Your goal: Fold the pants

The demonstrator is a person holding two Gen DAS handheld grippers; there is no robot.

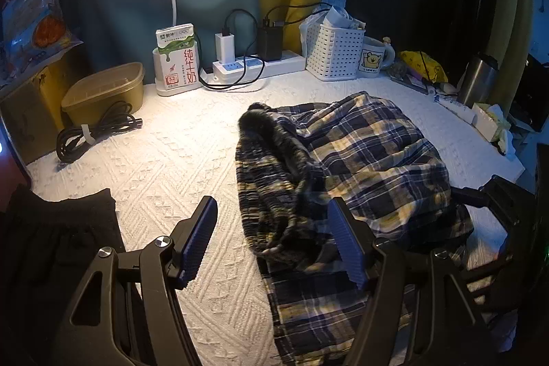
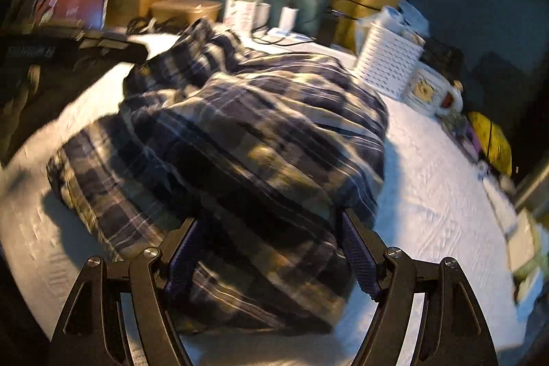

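Observation:
The plaid pants lie crumpled in a heap on the white textured bed cover, dark waistband turned up toward the left. My left gripper is open at the heap's near left edge; its right finger hangs over the cloth and its left finger over bare cover. In the right wrist view the pants fill the middle, blurred. My right gripper stands open low over the heap's near end, with cloth lying between the wide-apart pads, which do not press on it.
A black garment lies at the near left. Along the back wall stand a brown tub, a coiled black cable, a milk carton, a power strip, a white basket and a mug. Clutter lines the right edge.

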